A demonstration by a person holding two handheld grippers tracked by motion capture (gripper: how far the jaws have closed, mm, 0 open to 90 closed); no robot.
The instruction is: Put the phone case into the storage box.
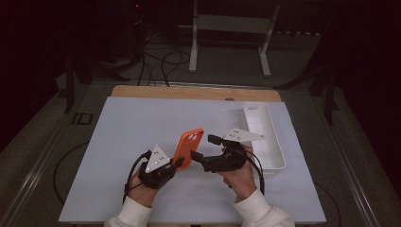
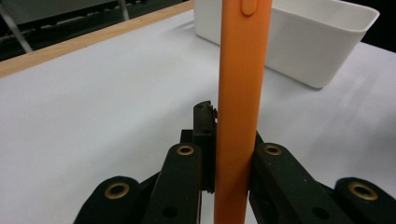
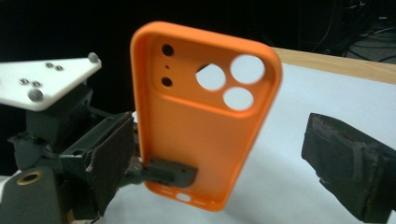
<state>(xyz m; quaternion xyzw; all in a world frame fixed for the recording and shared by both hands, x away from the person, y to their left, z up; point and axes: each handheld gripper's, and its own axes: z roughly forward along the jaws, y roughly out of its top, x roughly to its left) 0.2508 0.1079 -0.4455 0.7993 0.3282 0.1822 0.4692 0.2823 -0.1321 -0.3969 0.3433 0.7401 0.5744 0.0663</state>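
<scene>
An orange phone case (image 1: 188, 146) stands upright over the white mat, its camera cut-outs at the top. My left gripper (image 1: 177, 164) is shut on the case's lower end; in the left gripper view the case (image 2: 238, 116) shows edge-on, clamped between the two black jaws of the left gripper (image 2: 233, 156). My right gripper (image 1: 204, 147) comes in from the right and is open. In the right gripper view the case's (image 3: 205, 116) inner face sits between my two pads (image 3: 109, 158) without touching either. The left gripper (image 3: 169, 172) clamps its bottom edge there.
A long white bin (image 1: 276, 146) lies on the right side of the mat, close behind my right hand; its wall (image 2: 308, 56) also shows in the left gripper view. The white mat (image 1: 137, 123) covers a wooden table (image 1: 189, 91). Stands and cables sit on the floor beyond.
</scene>
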